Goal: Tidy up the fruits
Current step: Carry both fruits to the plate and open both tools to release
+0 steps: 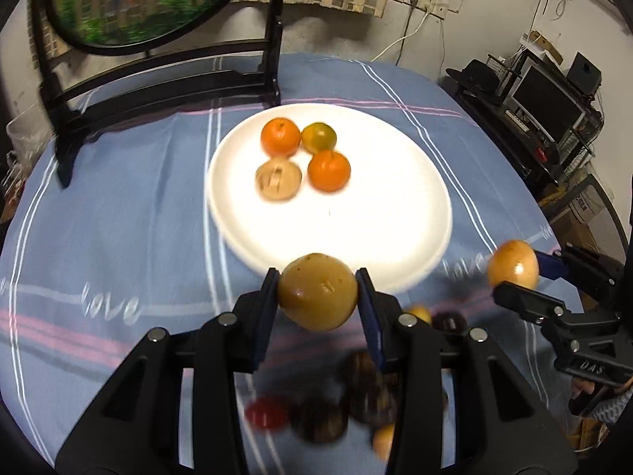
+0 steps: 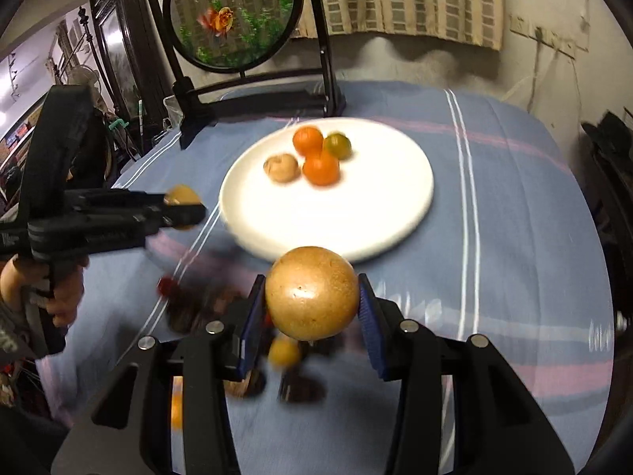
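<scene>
On white plate (image 1: 395, 213), four fruits (image 1: 281, 137), one possibly pear

Your bench (image 1: 118, 213) wears a blue cloth w/ white and pink stripes. Directly on it: a white plate (image 1: 356, 237) mid-bench, a black stand (image 1: 158, 91) at the far edge (holds a round fish picture), and near you a blurred heap of dark, red and yellow fruit (image 1: 356, 403).

A white plate (image 1: 328, 229) is sitting on a blue-grey tablecloth (image 1: 118, 237) striped in white and pink. Two bright orange fruits (image 1: 280, 137), a green-orange one (image 1: 319, 137) and a tan one (image 1: 278, 179) are showing on it; blue pads (image 2: 370, 326) are flanking a golden-brown fruit (image 2: 312, 293).
</scene>
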Tool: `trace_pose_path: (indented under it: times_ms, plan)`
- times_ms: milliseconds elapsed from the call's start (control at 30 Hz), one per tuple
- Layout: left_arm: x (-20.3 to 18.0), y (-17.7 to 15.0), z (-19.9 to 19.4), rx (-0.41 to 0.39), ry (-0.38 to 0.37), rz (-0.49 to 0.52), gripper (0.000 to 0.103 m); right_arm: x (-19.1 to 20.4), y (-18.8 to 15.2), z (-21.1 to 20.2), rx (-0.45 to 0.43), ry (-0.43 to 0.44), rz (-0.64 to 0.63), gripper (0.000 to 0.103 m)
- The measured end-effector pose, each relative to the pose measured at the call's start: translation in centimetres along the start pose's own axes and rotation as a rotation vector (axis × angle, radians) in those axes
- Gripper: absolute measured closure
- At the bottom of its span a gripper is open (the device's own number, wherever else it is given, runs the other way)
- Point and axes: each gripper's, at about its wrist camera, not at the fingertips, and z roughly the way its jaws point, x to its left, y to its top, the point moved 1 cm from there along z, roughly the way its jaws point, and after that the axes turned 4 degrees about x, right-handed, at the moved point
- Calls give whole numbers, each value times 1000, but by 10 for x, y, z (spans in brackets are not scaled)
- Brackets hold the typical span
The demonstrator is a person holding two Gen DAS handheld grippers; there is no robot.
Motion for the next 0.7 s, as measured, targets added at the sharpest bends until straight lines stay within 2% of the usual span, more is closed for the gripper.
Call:
trace_pose_path:
  times_ms: [133, 233, 333, 400, 433, 600, 700]
  plan:
    - [2, 21, 34, 25, -2, -1, 63, -10, 31, 40, 5, -5, -6, 58]
    - [4, 27, 55, 51, 12, 3, 63, -15, 39, 67, 55, 11, -10, 58]
    - [6, 28, 60, 42, 25, -11, 45, -21, 39, 80, 68, -22, 8, 56]
    - [7, 28, 53, 27, 22, -18, 44, -24, 37, 73, 43, -17, 31, 47]
    - [9, 27, 49, 21, 23, -25, 43, -25, 35, 64, 19, -20, 44, 39]
    - [19, 5, 15, 1, 36, -74, 39, -22, 37, 35, -39, -21, 53, 39]
    - [25, -25, -11, 4, 61, -91, 38, -10, 31, 4, -87, 51, 91, 39]
